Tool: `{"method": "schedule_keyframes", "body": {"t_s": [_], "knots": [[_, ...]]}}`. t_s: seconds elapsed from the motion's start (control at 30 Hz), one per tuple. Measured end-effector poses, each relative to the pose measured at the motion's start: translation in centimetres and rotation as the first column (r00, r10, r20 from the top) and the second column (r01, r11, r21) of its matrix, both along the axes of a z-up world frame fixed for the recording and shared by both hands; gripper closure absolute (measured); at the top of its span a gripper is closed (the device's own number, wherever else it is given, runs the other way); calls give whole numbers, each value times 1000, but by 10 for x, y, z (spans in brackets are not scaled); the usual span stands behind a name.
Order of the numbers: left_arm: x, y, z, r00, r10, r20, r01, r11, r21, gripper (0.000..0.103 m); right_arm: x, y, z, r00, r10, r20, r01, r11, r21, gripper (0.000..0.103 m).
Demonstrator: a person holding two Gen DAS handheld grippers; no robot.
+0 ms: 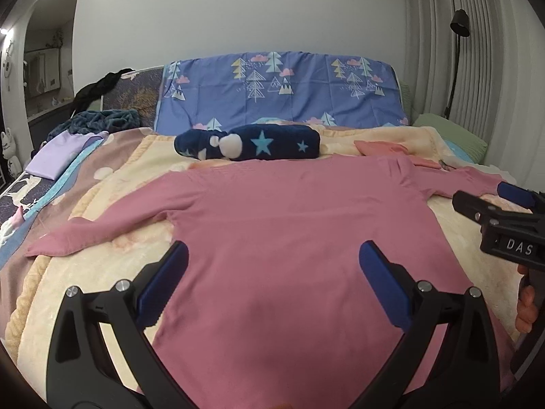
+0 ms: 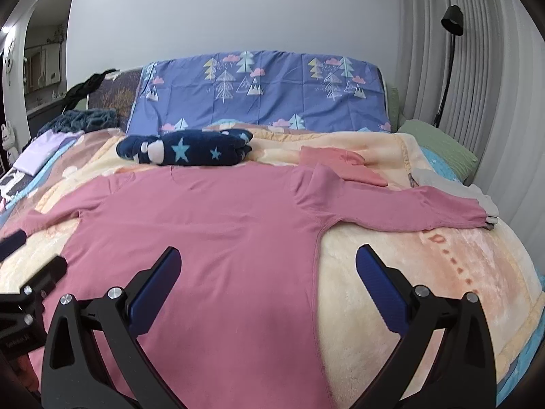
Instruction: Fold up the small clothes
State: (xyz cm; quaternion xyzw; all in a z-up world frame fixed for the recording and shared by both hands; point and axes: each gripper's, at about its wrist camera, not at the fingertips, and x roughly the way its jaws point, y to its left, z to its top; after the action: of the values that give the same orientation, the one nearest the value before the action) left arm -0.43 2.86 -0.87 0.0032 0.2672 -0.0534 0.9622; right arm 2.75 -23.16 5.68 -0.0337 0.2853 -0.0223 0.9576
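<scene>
A pink long-sleeved shirt (image 1: 272, 225) lies flat on the bed, both sleeves spread out; it also shows in the right wrist view (image 2: 204, 218). My left gripper (image 1: 274, 255) is open and empty, hovering over the shirt's lower body near its left side. My right gripper (image 2: 267, 259) is open and empty above the shirt's right side seam, one finger over the shirt and one over the blanket. The right gripper (image 1: 490, 204) also shows at the right edge of the left wrist view.
A cream fleece blanket (image 2: 425, 272) covers the bed. A folded navy star-print garment (image 1: 248, 145) and a folded salmon cloth (image 2: 340, 163) lie beyond the shirt. A blue tree-print pillow (image 1: 279, 88) stands at the headboard. A lilac cloth (image 1: 58, 156) lies at the left.
</scene>
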Motion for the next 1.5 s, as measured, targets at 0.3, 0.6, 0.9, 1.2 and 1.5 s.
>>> {"method": "schedule_keyframes", "body": {"t_s": [0.3, 0.6, 0.9, 1.2, 1.5], "knots": [[0, -1, 1, 1000, 14, 7, -14, 1000, 8, 2, -3, 3, 2, 1000, 17, 13, -17, 1000, 5, 1], [-3, 1, 3, 999, 41, 11, -41, 999, 12, 2, -1, 6, -3, 999, 51, -16, -50, 998, 43, 1], [1, 4, -1, 999, 44, -7, -44, 999, -12, 2, 0, 13, -7, 997, 67, -40, -65, 997, 37, 1], [6, 8, -9, 999, 36, -28, -37, 999, -31, 2, 6, 18, -15, 995, 71, -74, -69, 997, 38, 1], [11, 15, -14, 998, 40, -43, -43, 997, -64, 2, 8, 25, -18, 994, 78, -81, -77, 997, 15, 1]]}}
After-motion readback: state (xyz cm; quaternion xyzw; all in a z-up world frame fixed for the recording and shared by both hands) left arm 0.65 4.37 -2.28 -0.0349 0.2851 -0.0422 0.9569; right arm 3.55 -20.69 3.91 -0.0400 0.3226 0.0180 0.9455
